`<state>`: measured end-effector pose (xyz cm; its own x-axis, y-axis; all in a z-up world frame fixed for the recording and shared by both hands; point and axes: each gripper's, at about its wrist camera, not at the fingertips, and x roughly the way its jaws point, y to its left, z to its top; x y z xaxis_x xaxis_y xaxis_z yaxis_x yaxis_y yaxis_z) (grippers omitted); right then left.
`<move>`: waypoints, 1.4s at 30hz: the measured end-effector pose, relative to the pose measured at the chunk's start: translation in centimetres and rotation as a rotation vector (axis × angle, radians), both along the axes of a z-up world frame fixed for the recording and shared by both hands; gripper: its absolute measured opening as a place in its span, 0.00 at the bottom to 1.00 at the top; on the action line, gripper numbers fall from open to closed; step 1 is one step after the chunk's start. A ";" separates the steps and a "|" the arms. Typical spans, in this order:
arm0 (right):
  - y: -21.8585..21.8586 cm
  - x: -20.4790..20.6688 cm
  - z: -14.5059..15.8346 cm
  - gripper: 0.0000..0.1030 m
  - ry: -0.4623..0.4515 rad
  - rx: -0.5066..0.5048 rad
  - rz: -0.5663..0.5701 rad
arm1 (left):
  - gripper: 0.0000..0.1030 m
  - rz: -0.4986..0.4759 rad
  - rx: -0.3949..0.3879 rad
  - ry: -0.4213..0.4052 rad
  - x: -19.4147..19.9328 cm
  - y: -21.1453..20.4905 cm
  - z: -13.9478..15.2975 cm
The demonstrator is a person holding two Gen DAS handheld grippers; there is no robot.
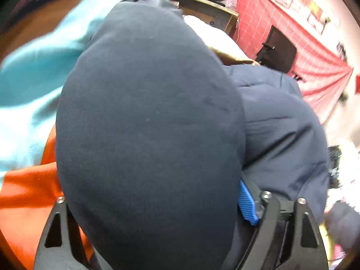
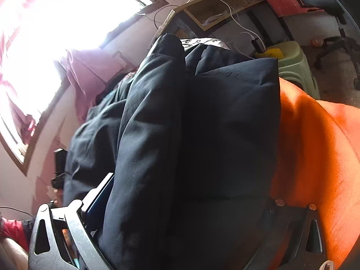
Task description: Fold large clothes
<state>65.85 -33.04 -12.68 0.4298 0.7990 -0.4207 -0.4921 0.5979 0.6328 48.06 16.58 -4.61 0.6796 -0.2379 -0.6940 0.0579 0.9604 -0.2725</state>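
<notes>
Both tongs are raised and tilted. The left tongs [image 1: 155, 216] and right tongs [image 2: 180, 220] each grasp a thick fold of the navy padded jacket [image 1: 148, 117], bunched above an orange cloth [image 2: 315, 146].

Looks like a lived-in home room: bright window [image 2: 45, 22] with pink curtain [image 2: 90, 76], red checked wall cloth [image 1: 281, 33], wooden shelf [image 2: 216, 6] trailing charger cables [image 2: 234, 20], green plastic stool [image 2: 294, 65], office chair [image 2: 333, 22].
</notes>
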 end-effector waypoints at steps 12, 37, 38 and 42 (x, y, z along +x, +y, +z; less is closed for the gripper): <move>0.1 0.2 -0.5 1.00 0.001 -0.012 -0.018 | 0.65 0.060 0.269 -0.081 -1.4 -4.0 -0.6; 6.3 -1.3 7.3 0.30 0.141 -0.377 -0.179 | 0.24 0.139 -0.228 0.102 -1.7 4.1 2.9; 6.9 -1.9 8.1 0.27 0.114 -0.412 -0.172 | 0.22 0.145 -0.225 0.099 -1.6 3.7 2.9; 8.6 -4.6 11.3 0.23 0.008 -0.471 -0.145 | 0.20 0.163 -0.198 0.097 -2.4 1.9 4.1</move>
<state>61.25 -24.47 -1.34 0.5179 0.4532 -0.7255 -0.3788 0.8819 0.2806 45.70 18.51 -0.47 0.6527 -0.2686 -0.7084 -0.1282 0.8824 -0.4527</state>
